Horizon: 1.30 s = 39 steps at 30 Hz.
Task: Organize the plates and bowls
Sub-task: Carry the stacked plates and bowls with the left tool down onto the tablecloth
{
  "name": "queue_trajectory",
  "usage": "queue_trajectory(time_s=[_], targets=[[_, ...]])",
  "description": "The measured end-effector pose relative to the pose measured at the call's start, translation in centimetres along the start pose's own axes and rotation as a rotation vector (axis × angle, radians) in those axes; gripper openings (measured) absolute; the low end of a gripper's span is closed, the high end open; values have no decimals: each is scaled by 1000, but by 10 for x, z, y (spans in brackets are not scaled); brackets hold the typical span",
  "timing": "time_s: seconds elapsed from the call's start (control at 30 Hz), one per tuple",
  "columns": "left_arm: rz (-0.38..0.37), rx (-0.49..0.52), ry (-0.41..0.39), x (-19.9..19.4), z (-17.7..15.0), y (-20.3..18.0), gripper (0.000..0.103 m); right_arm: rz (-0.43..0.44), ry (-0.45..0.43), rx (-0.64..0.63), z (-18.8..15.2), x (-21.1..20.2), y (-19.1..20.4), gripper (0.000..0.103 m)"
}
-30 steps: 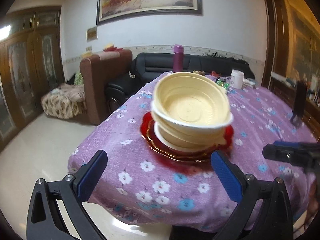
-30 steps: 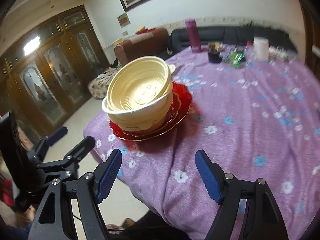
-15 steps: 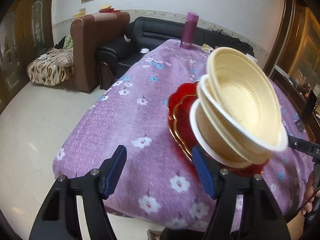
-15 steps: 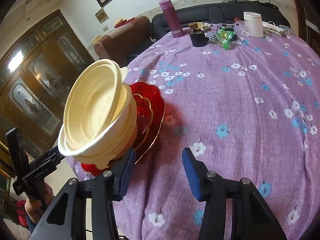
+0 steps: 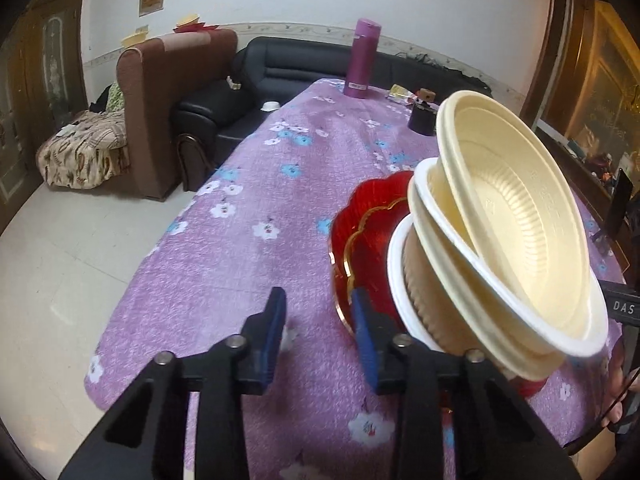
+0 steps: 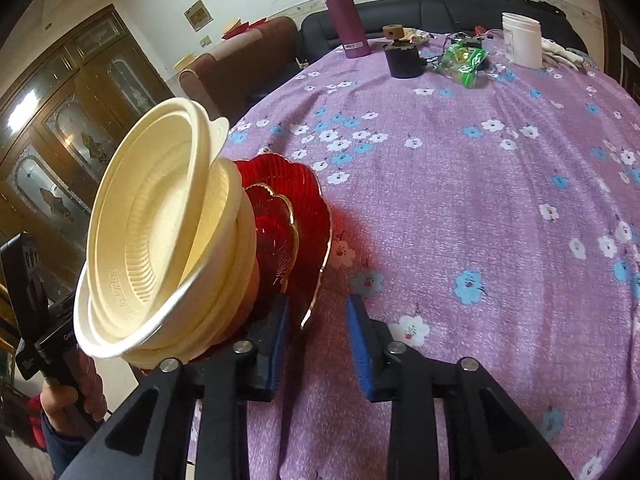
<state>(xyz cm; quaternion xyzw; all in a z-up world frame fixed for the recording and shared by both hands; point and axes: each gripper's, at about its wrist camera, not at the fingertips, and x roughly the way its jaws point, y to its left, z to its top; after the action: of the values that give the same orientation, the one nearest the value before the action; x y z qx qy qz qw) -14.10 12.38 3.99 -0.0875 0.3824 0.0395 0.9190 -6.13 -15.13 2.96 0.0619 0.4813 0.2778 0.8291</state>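
A stack of cream plastic bowls (image 5: pixel 508 232) sits on red scalloped plates (image 5: pixel 364 224) with gold rims, on the purple floral tablecloth (image 5: pixel 256 208). In the left wrist view the stack is right of my left gripper (image 5: pixel 320 320), whose right finger is beside the plate rim. In the right wrist view the bowls (image 6: pixel 160 232) and red plates (image 6: pixel 292 216) lie left of my right gripper (image 6: pixel 316 332), whose left finger is by the plate rim. Both grippers are partly open, with nothing between the jaws.
At the far end of the table stand a magenta bottle (image 6: pixel 344 20), a black cup (image 6: pixel 404 60), a green packet (image 6: pixel 464 60) and a white jar (image 6: pixel 522 40). A brown armchair (image 5: pixel 168 100) and a black sofa (image 5: pixel 280 76) stand beyond the left edge.
Both grippers have moved in close to the stack from opposite sides and narrowed their jaws. The stack now appears large and tilted in each view.
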Motion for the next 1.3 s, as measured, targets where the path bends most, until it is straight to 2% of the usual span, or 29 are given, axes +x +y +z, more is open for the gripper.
queue_trajectory(time_s=[0.27, 0.33, 0.63, 0.87, 1.3], targets=[[1, 63, 4, 16, -4, -21, 19, -7, -5, -30, 4, 12, 8, 17], [34, 86, -7, 16, -6, -28, 19, -11, -8, -36, 4, 11, 10, 17], [33, 110, -4, 22, 5, -56, 20, -18, -31, -27, 6, 3, -3, 17], [0, 168, 16, 37, 22, -110, 21, -45, -86, 26, 11, -27, -45, 17], [-69, 268, 80, 92, 49, -236, 29, -161, -192, 158, 12, -91, -154, 17]])
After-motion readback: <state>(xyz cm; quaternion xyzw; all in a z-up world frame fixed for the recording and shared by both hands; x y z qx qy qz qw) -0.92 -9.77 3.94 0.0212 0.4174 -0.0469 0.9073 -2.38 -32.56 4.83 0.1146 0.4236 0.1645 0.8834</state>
